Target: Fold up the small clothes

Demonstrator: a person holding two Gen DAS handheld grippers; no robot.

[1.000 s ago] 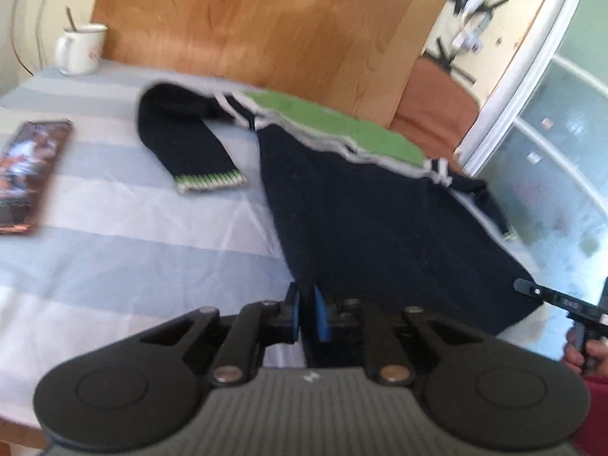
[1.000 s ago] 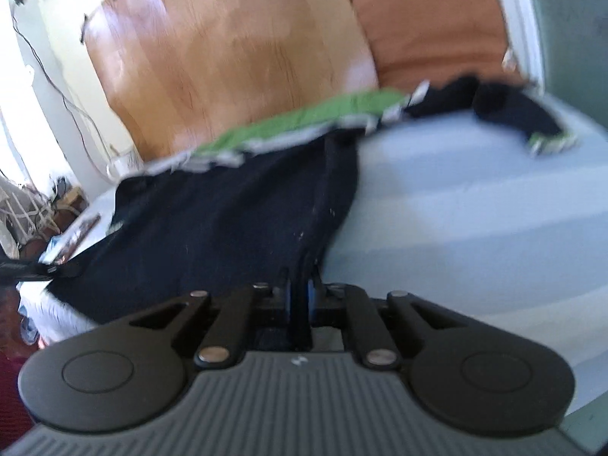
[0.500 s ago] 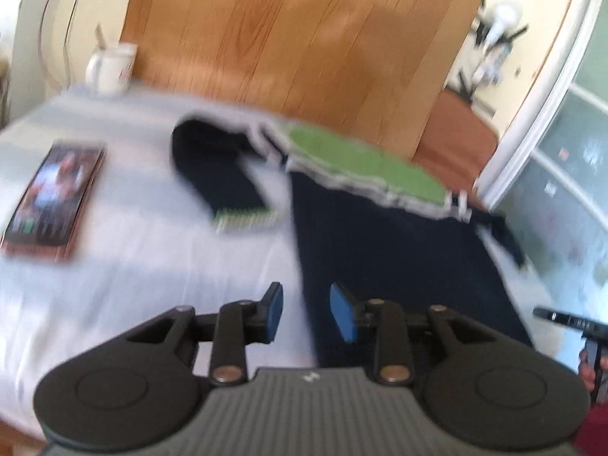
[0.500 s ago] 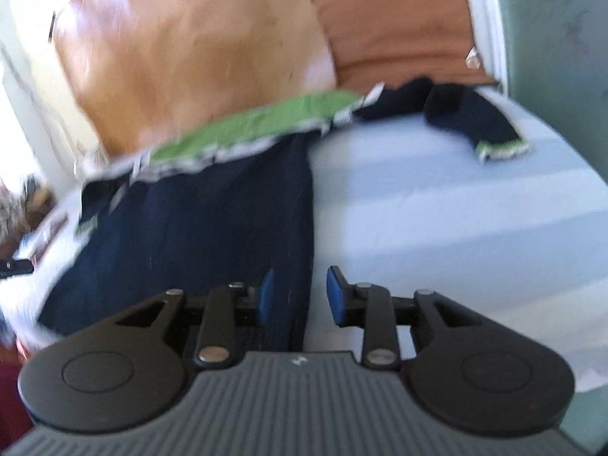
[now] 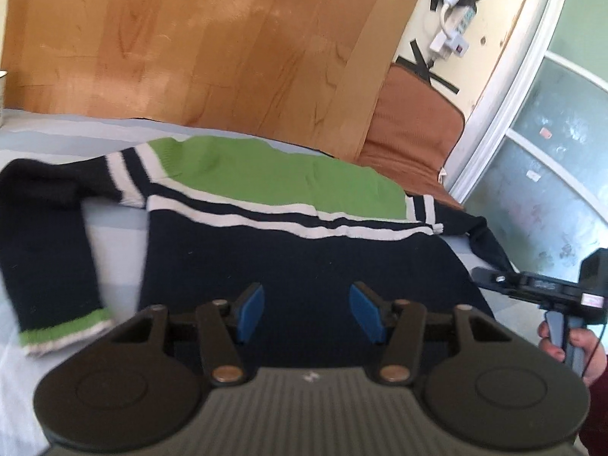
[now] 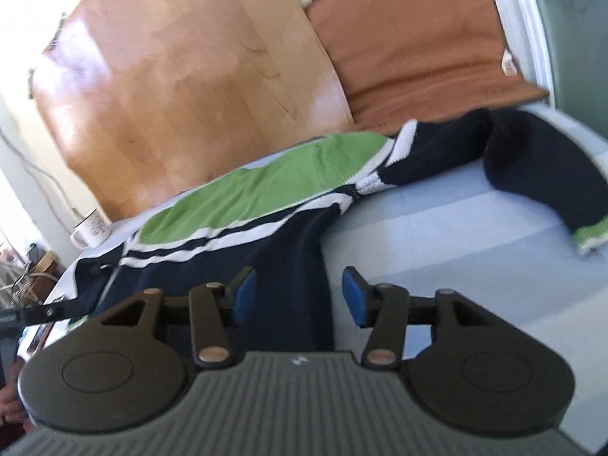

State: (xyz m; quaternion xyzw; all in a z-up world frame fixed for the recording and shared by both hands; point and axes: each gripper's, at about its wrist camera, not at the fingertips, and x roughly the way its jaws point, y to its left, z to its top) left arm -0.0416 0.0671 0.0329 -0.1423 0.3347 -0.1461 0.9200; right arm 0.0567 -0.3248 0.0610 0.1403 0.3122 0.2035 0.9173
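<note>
A: Sweater (image 5: 304, 258) pos?
B: Flat on striped worktop (image 6: 475, 250), sleeves out to both sides, green yoke far end.
A: Left hand-held gripper (image 5: 307, 313)?
B: Jaws just opened, apart over navy body, nothing pinched.
A: Right hand-held gripper (image 6: 298, 296)?
B: Jaws apart too, straddling sweater's side edge, no grip.

The worktop (image 5: 114, 250), covered in pale blue-and-white striped cloth, carries a navy and green sweater (image 5: 304, 258) spread flat, sleeves out, and a white mug (image 6: 91, 230) near its far edge.

sweater (image 5: 288, 250) on bed (image 6: 475, 266), board (image 5: 212, 45) behind
</note>
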